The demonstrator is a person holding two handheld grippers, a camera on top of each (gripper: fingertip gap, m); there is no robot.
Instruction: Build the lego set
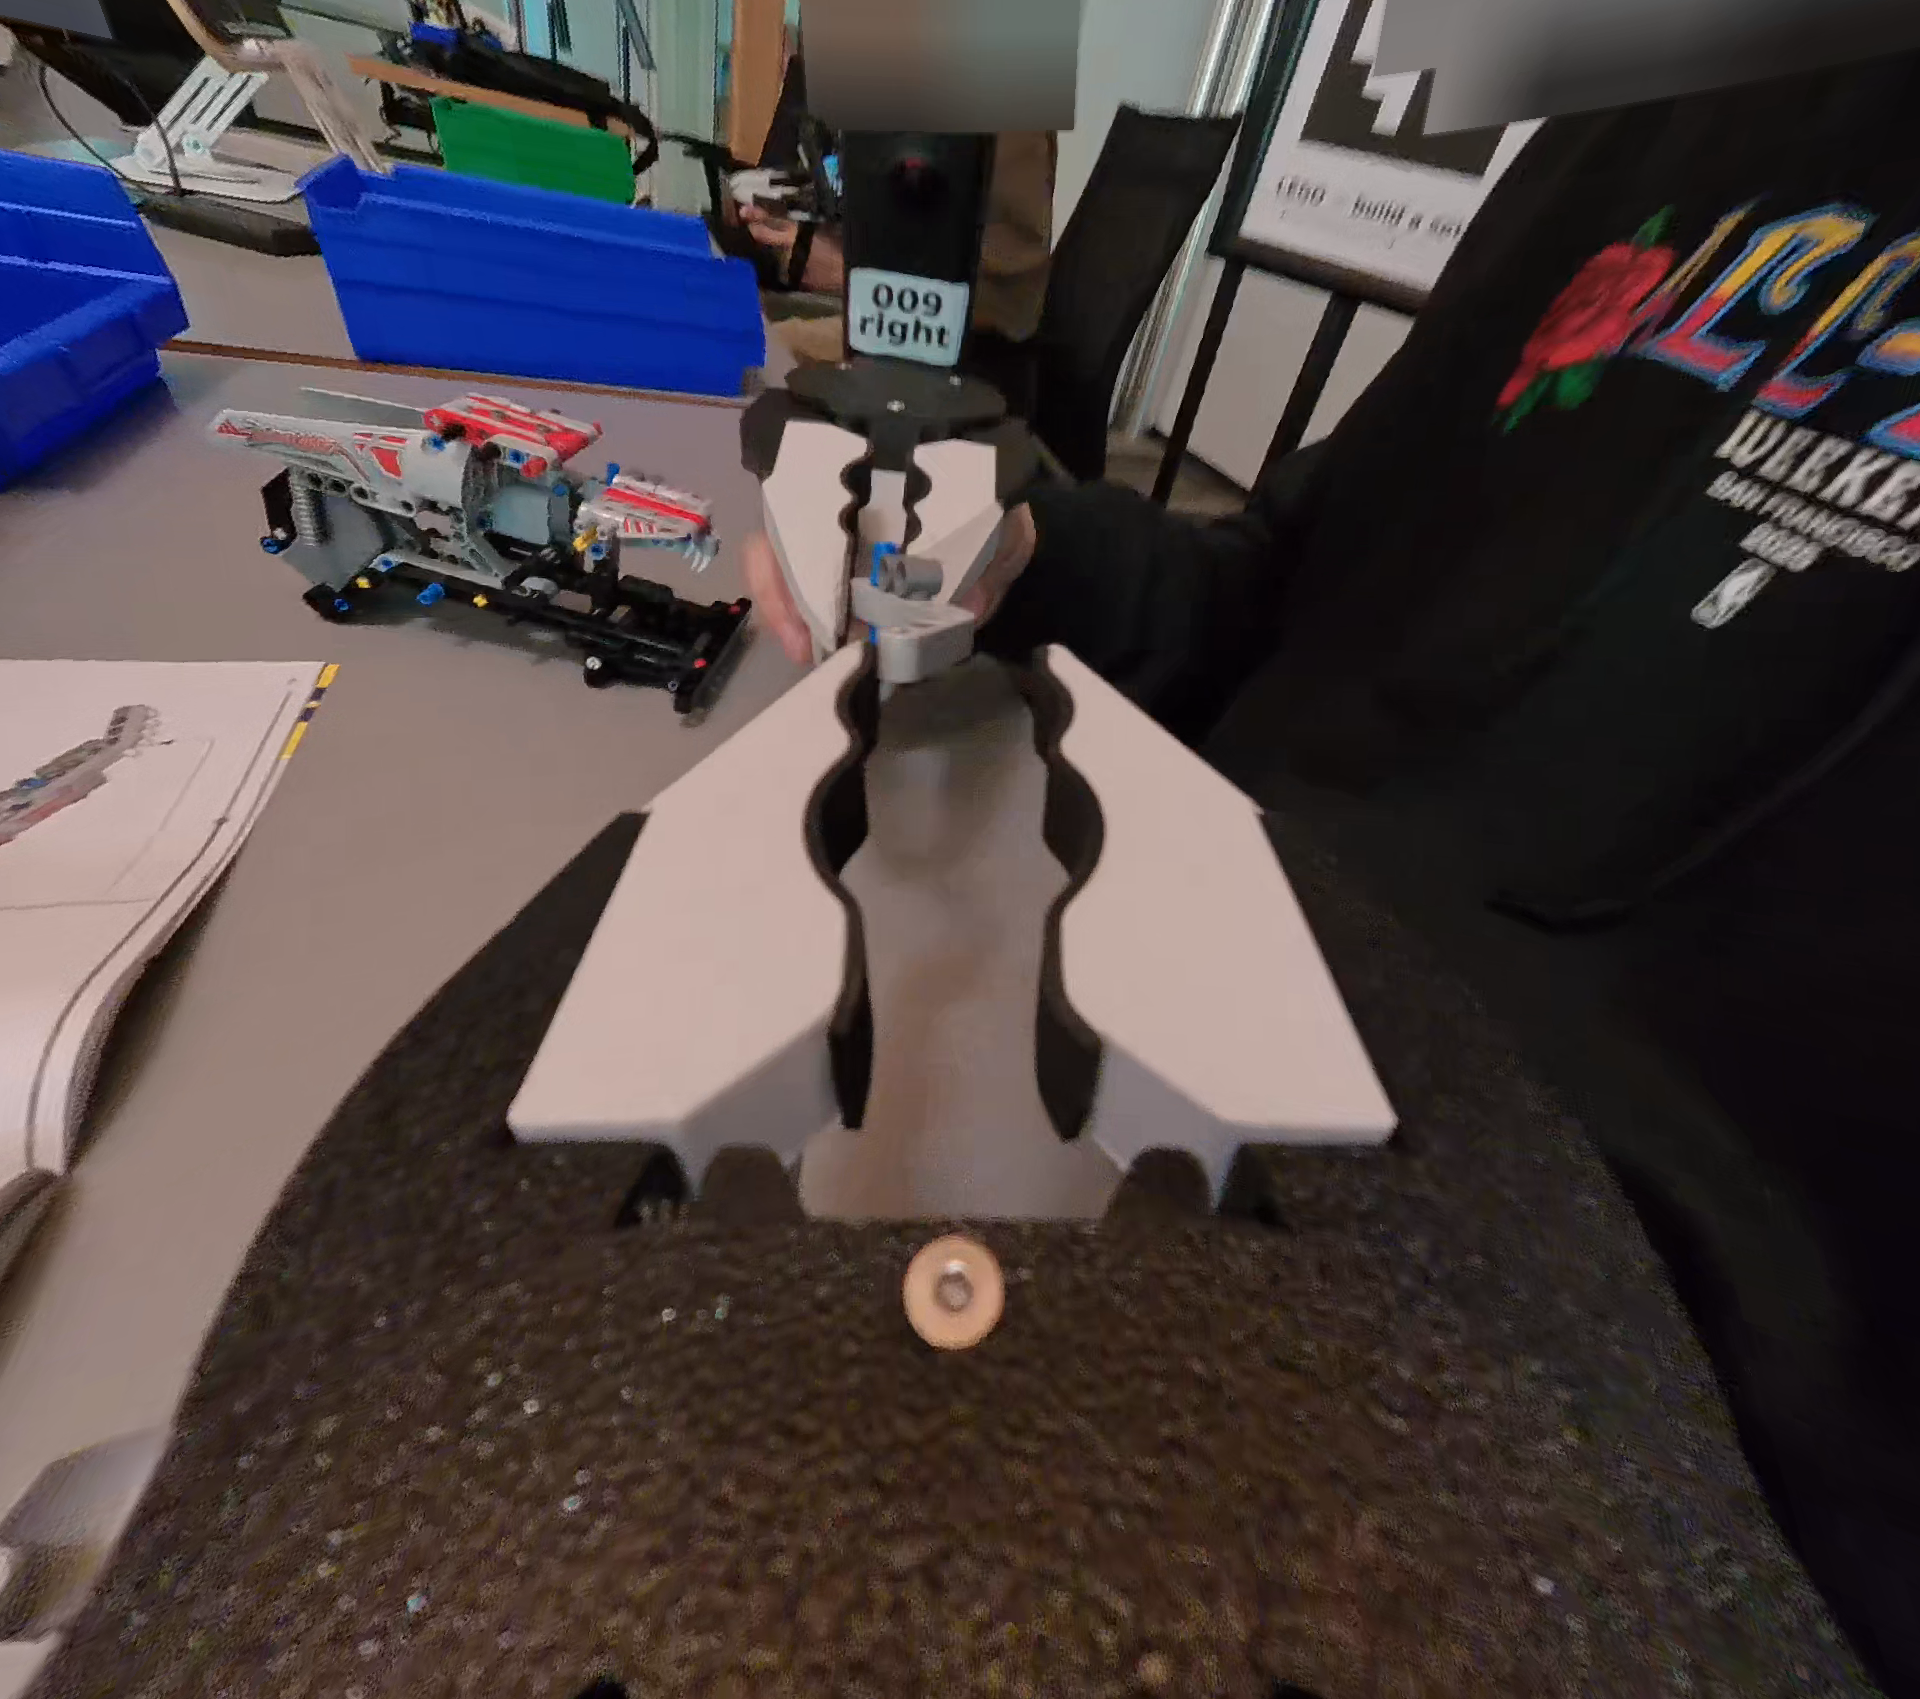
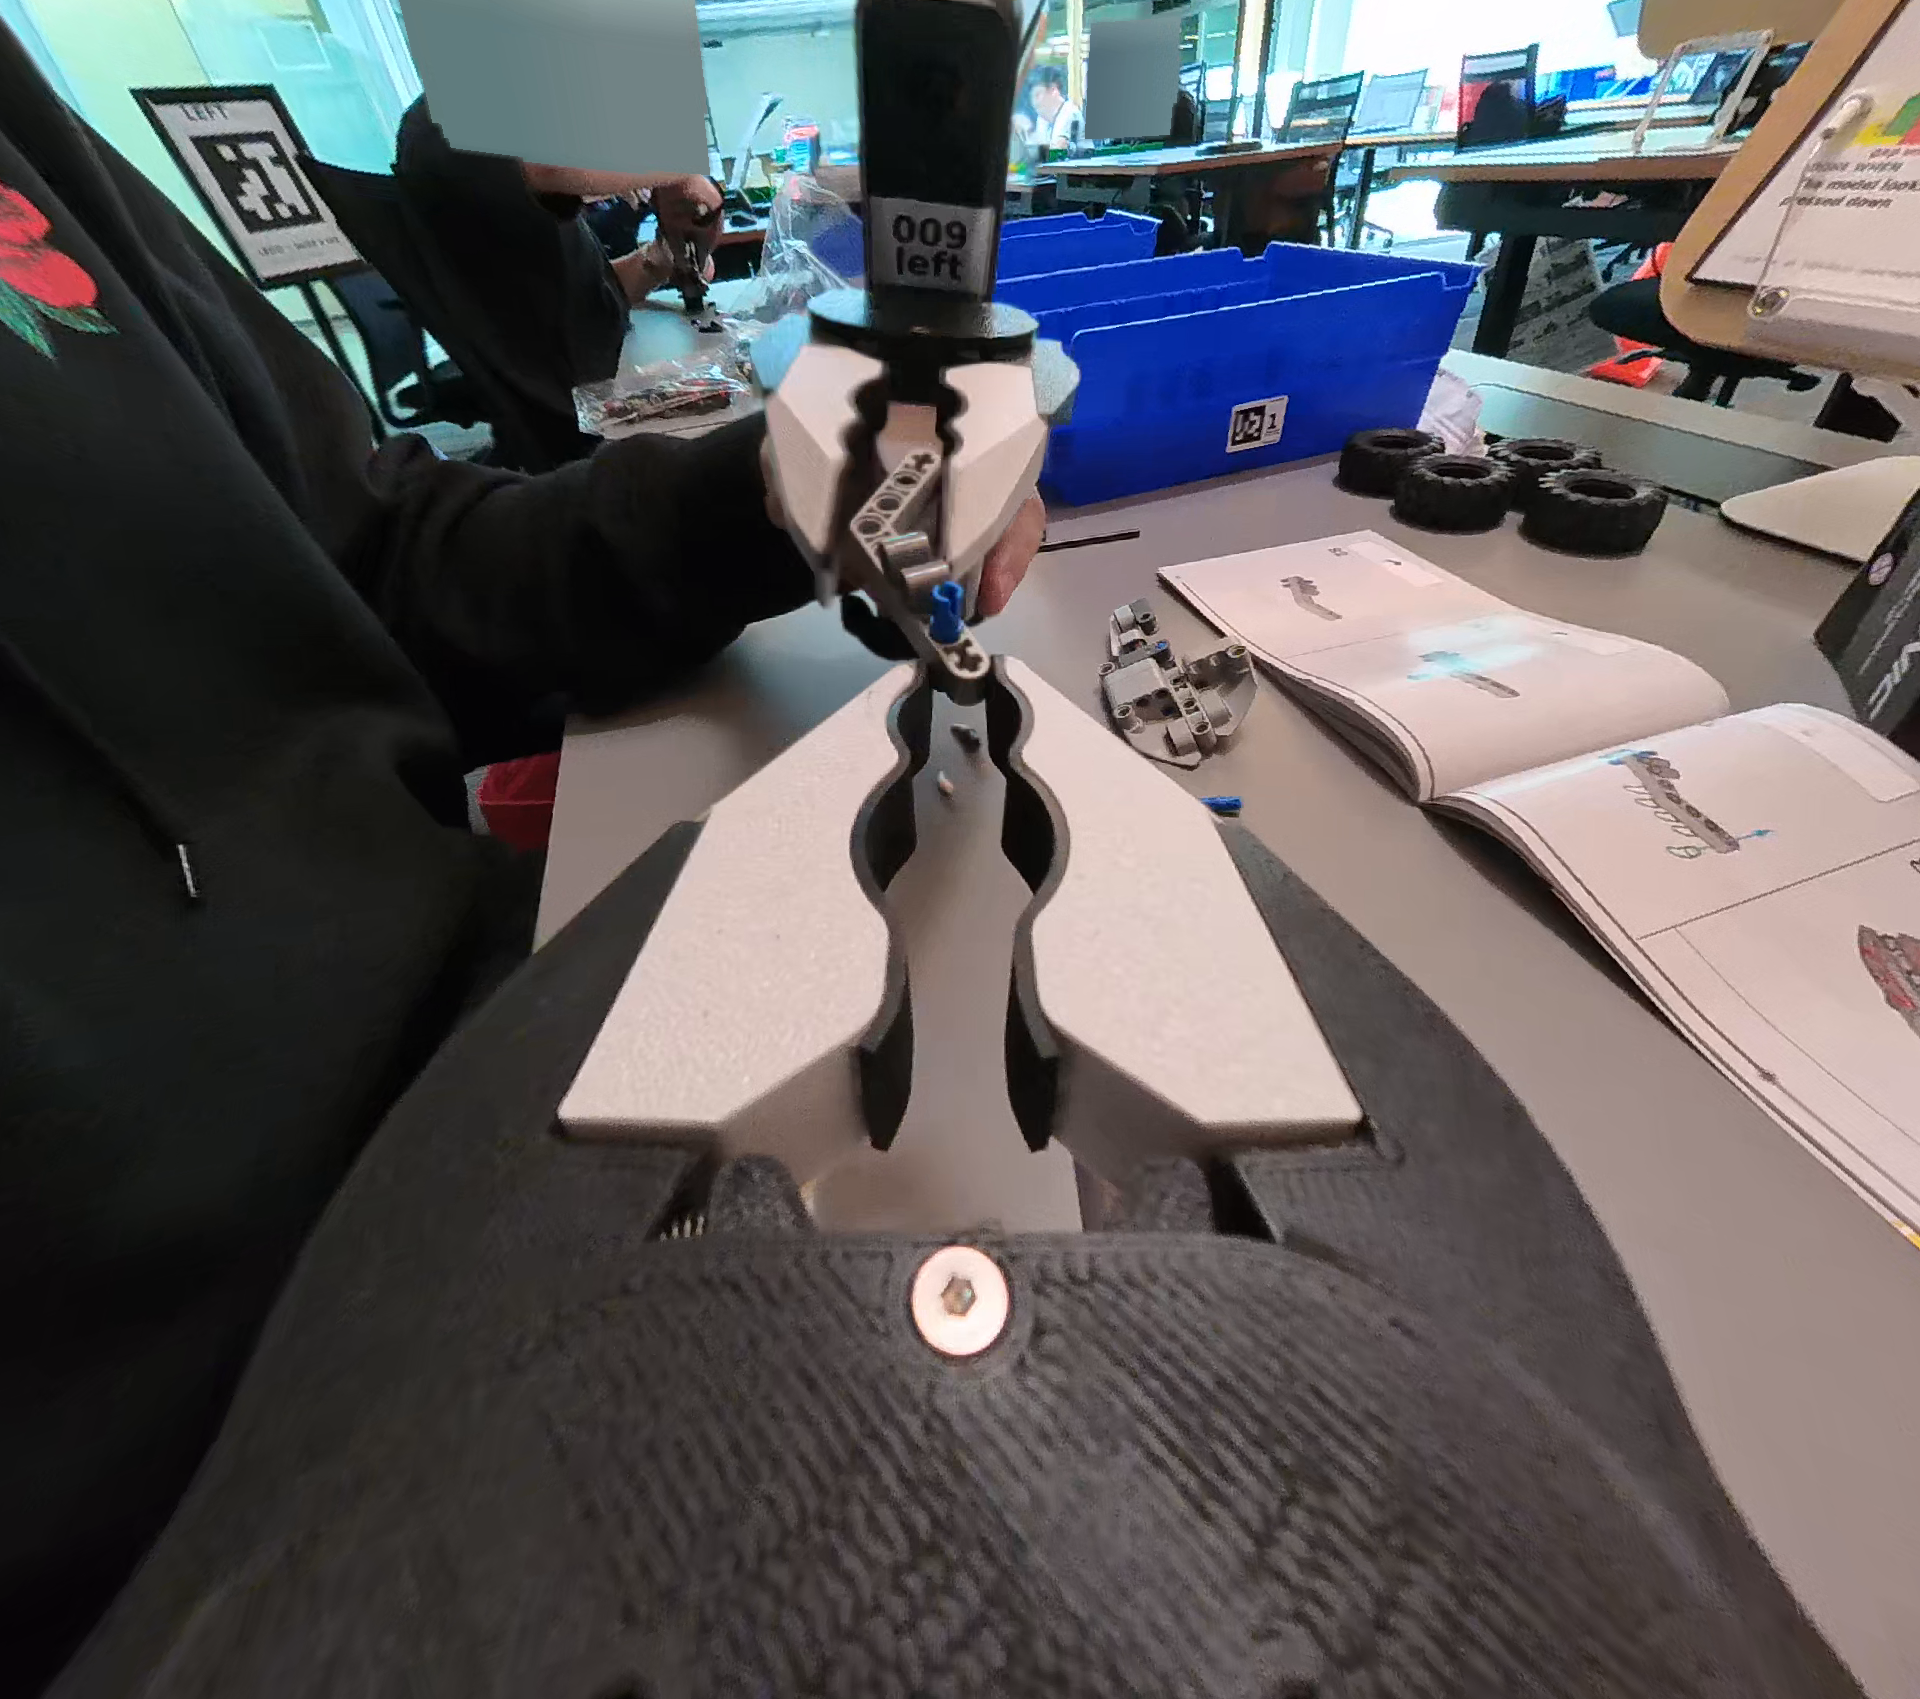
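A grey beam with a blue pin and a grey connector on it is held in the air between my two grippers, which face each other. My left gripper is shut on one end of the beam. My right gripper is shut on the other end. The right gripper also shows in the left wrist view, and the left gripper in the right wrist view. A part-built grey, red and black model stands on the table at the left.
An open instruction booklet lies on the table, also in the left wrist view. A grey sub-assembly, small loose pieces, black tyres and blue bins are around. A person in a black hoodie sits close. Only a small space, under 4 cm, lies between the two pairs of fingers. About 15 centimeters separates my left fingertips from the grey sub-assembly.
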